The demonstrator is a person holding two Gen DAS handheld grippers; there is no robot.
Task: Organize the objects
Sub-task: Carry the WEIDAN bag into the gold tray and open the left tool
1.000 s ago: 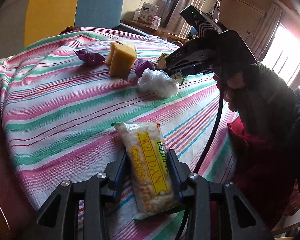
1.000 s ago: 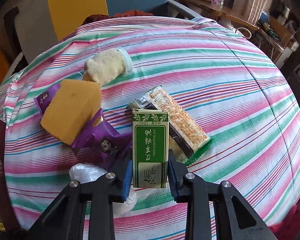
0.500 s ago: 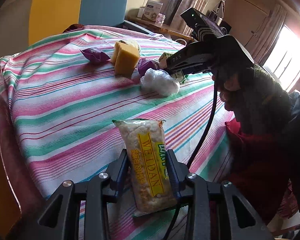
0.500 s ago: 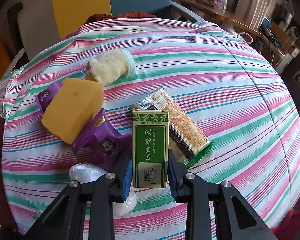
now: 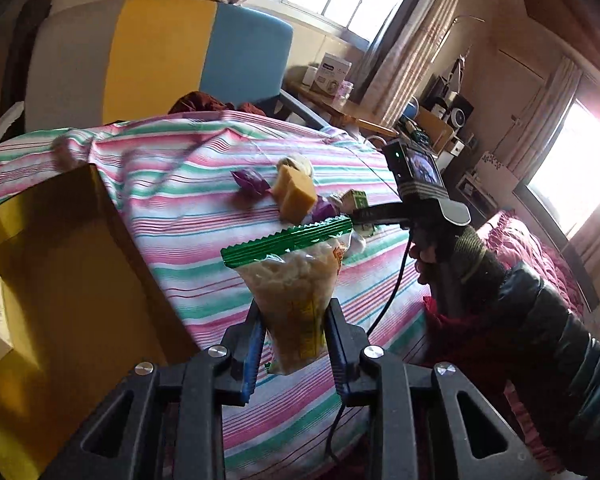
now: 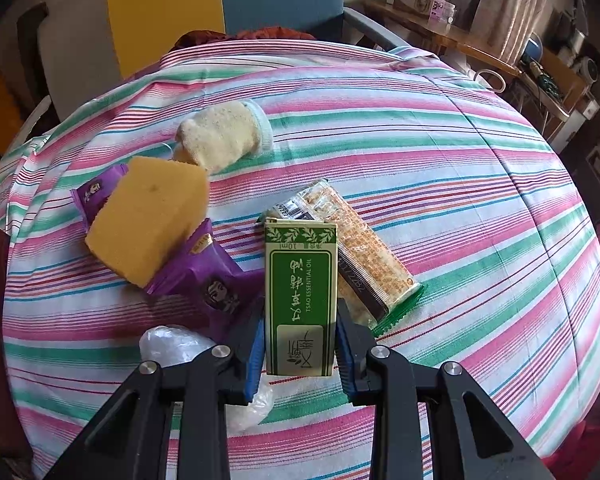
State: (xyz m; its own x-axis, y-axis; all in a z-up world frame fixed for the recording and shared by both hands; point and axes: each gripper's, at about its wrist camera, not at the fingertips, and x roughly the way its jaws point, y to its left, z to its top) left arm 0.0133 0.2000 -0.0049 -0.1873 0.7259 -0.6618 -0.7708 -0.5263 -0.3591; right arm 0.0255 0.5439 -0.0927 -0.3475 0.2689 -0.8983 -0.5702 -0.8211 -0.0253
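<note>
Snack packet (image 5: 290,300): pinched upright in left tool (image 5: 294,344), lifted above striped table (image 5: 188,216). Green essential-oil box (image 6: 300,296): clamped in right tool (image 6: 298,344), over table beside cracker pack (image 6: 356,252), yellow sponge (image 6: 148,220)

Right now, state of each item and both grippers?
left gripper: shut on snack packet
snack packet: lifted off the cloth, sealed
right gripper: shut on green box
green box: closed, gripped at its lower end
yellow sponge: leaning on the purple wrappers
cracker packet: flat on the cloth, sealed
knit mitten: lying on the cloth
yellow box: open, at the table's edge
</note>
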